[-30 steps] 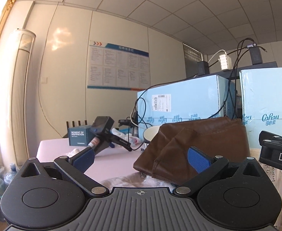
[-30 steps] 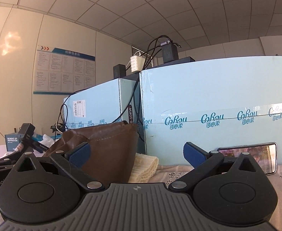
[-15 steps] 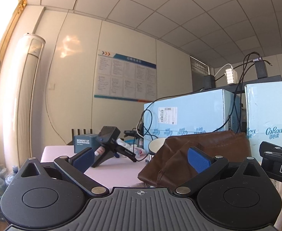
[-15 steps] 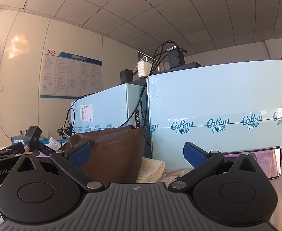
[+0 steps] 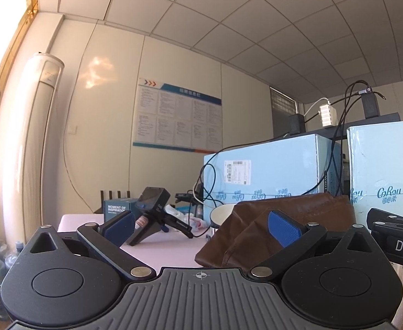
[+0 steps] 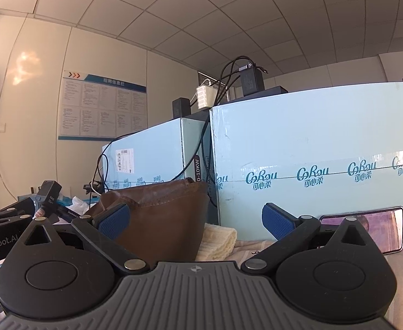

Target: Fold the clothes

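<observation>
Pale blue boxes (image 6: 311,165) line far side of bench (image 5: 157,250); brown garment (image 6: 165,220) heaped near them. Left gripper (image 5: 201,225) jaws spread, empty; right gripper (image 6: 196,220) likewise.

The left gripper (image 5: 201,229) fills the lower half of its own view, level, its blue-padded fingers (image 5: 282,227) spread wide with nothing between them. The right gripper (image 6: 196,223) sits likewise low in its view, jaws wide apart, pads (image 6: 114,220) bare.
</observation>
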